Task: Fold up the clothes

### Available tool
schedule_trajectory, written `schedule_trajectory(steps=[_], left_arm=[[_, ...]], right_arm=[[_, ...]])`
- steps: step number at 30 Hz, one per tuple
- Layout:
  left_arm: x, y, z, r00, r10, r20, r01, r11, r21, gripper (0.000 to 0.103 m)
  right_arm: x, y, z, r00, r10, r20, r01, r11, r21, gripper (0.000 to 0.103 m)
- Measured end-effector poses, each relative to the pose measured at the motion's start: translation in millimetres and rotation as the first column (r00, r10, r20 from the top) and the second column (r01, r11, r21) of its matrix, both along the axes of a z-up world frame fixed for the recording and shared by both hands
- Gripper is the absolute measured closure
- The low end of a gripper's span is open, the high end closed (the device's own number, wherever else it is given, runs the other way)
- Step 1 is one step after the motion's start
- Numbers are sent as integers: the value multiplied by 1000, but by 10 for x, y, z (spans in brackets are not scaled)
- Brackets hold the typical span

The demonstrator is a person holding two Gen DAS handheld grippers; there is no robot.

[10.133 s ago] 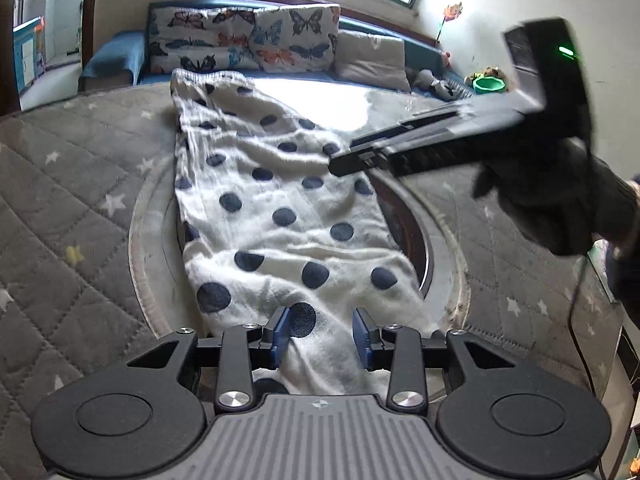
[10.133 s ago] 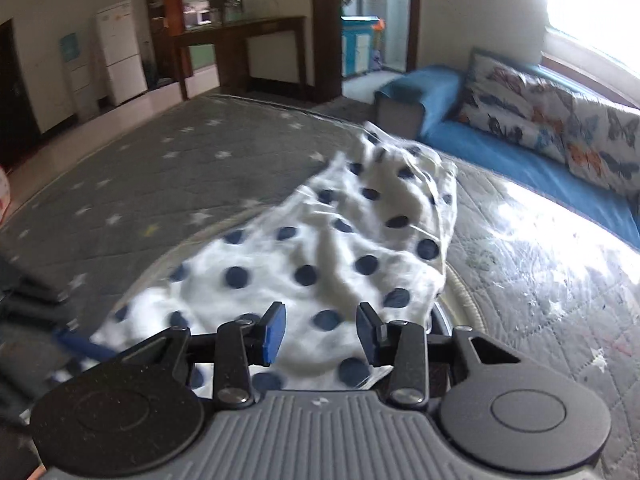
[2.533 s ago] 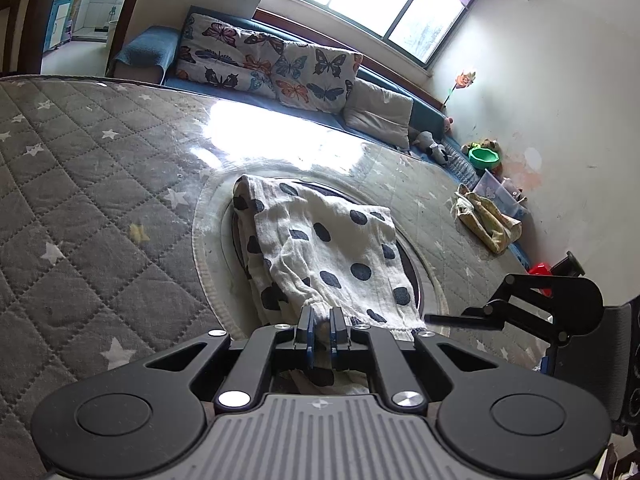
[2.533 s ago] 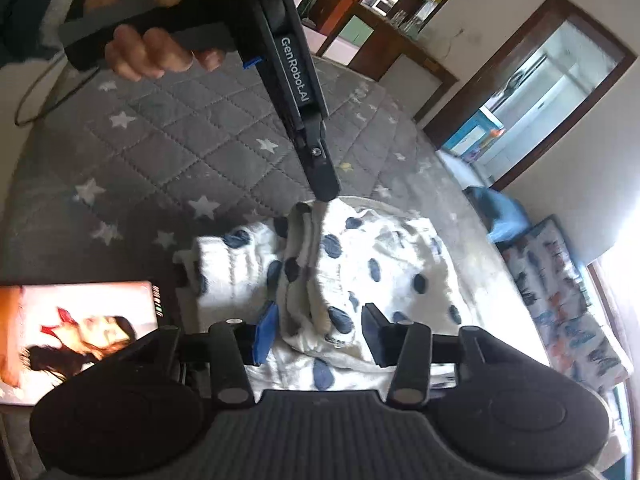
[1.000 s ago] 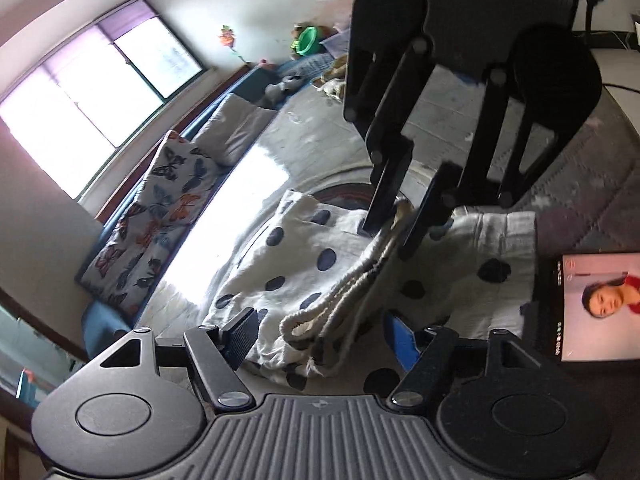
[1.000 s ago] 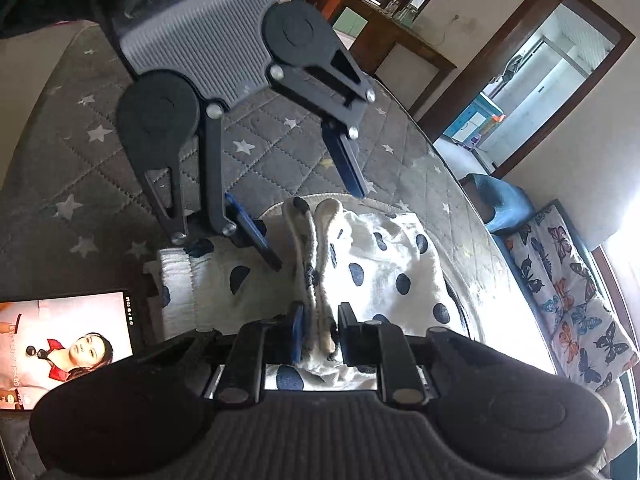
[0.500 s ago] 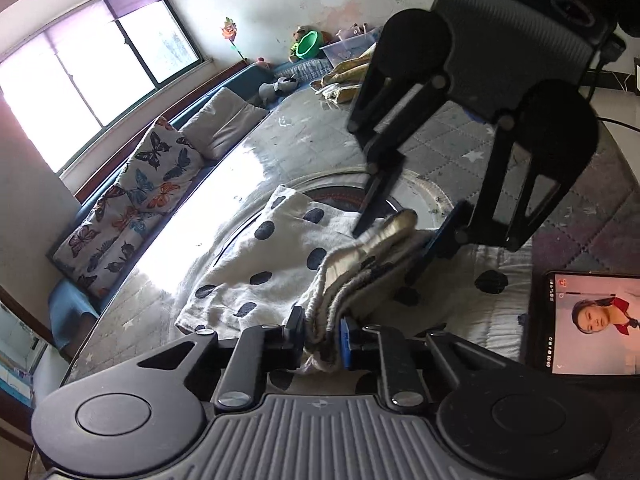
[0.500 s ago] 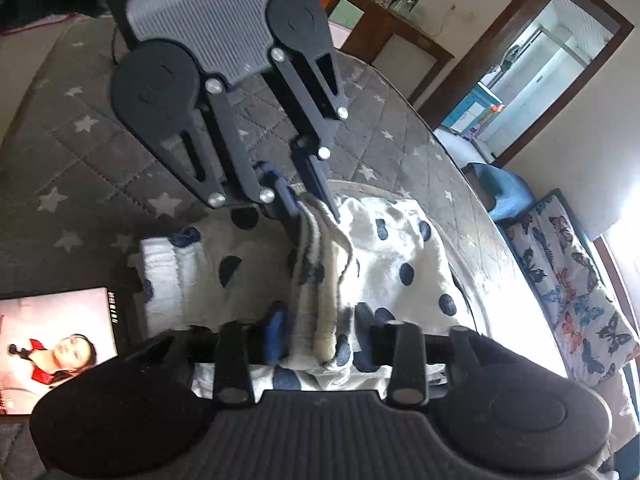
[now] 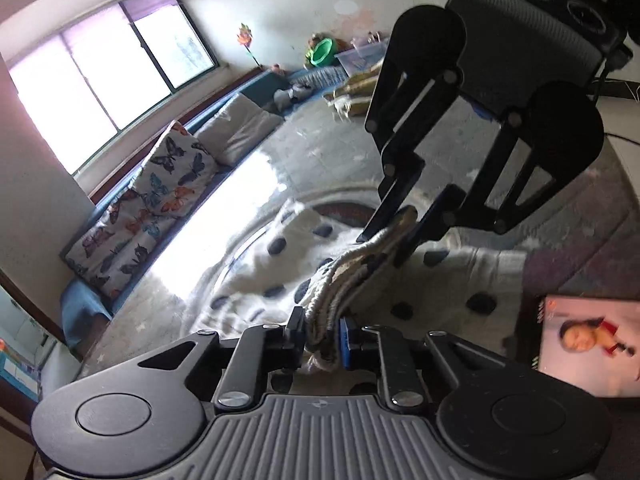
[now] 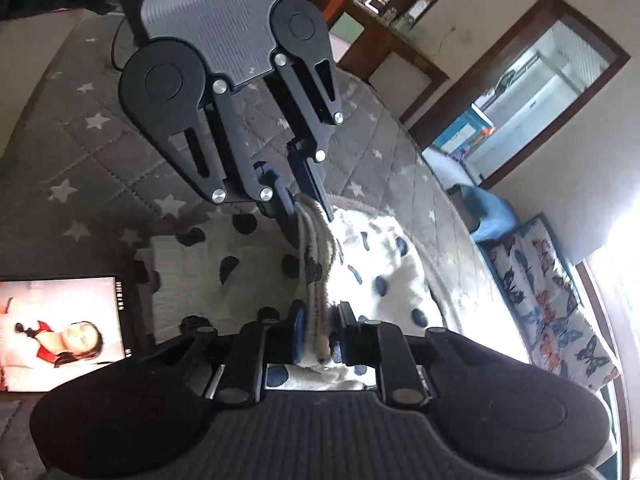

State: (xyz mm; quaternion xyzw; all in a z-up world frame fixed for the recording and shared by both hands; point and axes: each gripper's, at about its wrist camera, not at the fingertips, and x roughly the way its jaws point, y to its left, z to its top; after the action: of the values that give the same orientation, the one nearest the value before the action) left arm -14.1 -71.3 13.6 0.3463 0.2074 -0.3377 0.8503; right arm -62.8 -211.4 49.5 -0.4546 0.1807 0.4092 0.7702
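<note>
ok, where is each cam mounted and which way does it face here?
Left wrist: on the left gripper, looking along its fingers over the polka-dot cloth toward the window and sofa; the right gripper faces it.
Right wrist: on the right gripper, looking toward the doorway; the left gripper faces it.
Shared: both grippers pinching one bunched cloth edge, and the phone beside it.

Daylight is admitted through the window, and glare is thrown across the quilted mat. Edges are bent by the fisheye; slight motion blur is seen.
</note>
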Motion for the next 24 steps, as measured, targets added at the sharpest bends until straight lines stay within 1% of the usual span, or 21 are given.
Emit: schedule_trajectory(steps=[5, 9, 16, 18, 21, 24], left_arm=[[-309, -88, 120, 999, -14, 48, 13, 999, 31, 84], [-526, -128, 77, 997, -41, 67, 37, 998, 59, 84], [-591, -133, -155, 999, -39, 9, 38, 996, 86, 84], [-587, -120, -178, 999, -41, -8, 42, 996, 85, 81], [-608, -110, -207, 999, -41, -18, 42, 995, 85, 70], [-625, -59, -157, 998, -43, -42, 46, 998, 53, 66]], right_arm=[[-221, -113, 76, 999, 38, 22, -38, 999, -1, 88], [-391, -149, 44, 997, 69, 20, -69, 998, -15, 88], [-501, -77, -168, 995, 100, -24, -101, 994, -43, 88], [-499, -72, -190, 994, 95, -45, -97, 995, -33, 86], [-467, -86, -164, 993, 79, -85, -79, 997, 2, 83], [-425, -187, -71, 988, 61, -141, -55, 998, 44, 81]])
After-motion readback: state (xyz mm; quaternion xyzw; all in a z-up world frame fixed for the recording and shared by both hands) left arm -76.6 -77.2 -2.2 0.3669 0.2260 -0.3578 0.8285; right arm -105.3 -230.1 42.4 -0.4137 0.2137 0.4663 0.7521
